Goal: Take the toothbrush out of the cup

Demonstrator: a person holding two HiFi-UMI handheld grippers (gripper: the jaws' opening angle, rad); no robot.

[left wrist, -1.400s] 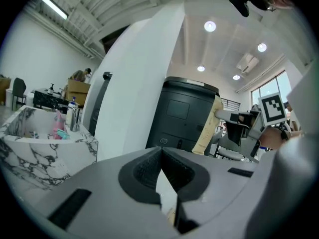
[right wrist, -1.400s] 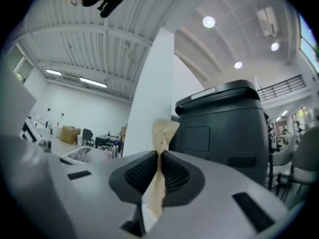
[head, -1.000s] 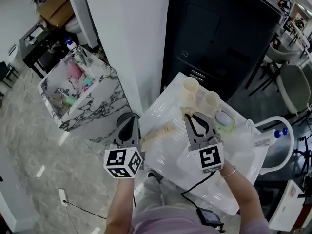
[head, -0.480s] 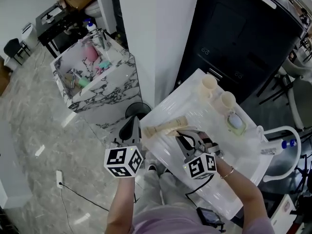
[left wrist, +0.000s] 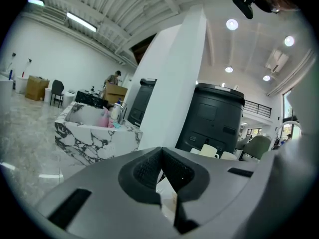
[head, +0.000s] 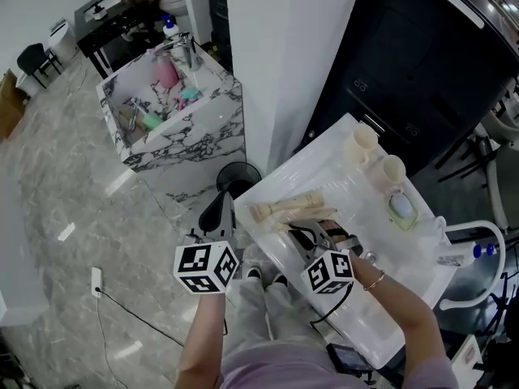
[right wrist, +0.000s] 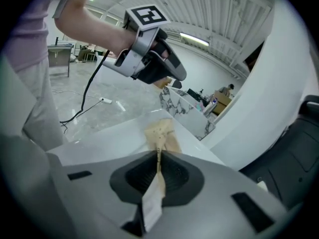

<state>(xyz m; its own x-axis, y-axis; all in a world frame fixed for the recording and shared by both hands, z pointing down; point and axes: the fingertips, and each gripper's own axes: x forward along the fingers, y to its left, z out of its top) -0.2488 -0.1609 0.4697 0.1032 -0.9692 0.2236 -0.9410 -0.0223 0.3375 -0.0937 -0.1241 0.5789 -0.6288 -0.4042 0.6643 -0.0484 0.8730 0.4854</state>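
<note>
**Already clear of the cups, the toothbrush is riding in a thin pinch near the table's edge**

Judging from the pictures, the wrapped toothbrush point(head: 288, 209) is facing its main risk at the grip itself. The right tongs point(head: 312, 232) are closing on the flat beige pack edge-on, so only a narrow strip of wrapper is lying between the pads. A pinch like that could be letting the pack swivel or slide out, most likely if the hand is tilting or jerking while setting it down.

A second risk is coming from the far tip, which is pointing toward 9 o'clock and sitting close to the rim of the table point(head: 320, 173). Released too far that way, the pack could be tipping over onto the floor. The left tongs point(head: 220, 207), closed on nothing, are hovering just off that same edge at about 8 o'clock from the tip. A stray nudge from them could be doing the same.

As for position, the toothbrush is stretching away from the right tongs toward 10 o'clock in the head view, with its near end sitting in the jaws. Whether its length is resting on the table or hanging just above it, I cannot tell. In the right gripper view the pack is running straight out at 12 o'clock from the pads.

Both cups point(head: 362, 140) point(head: 392, 168) are standing well apart at about 1 o'clock, with nothing sticking out of them and the soap dish point(head: 403, 209) lying just beside them.
</note>
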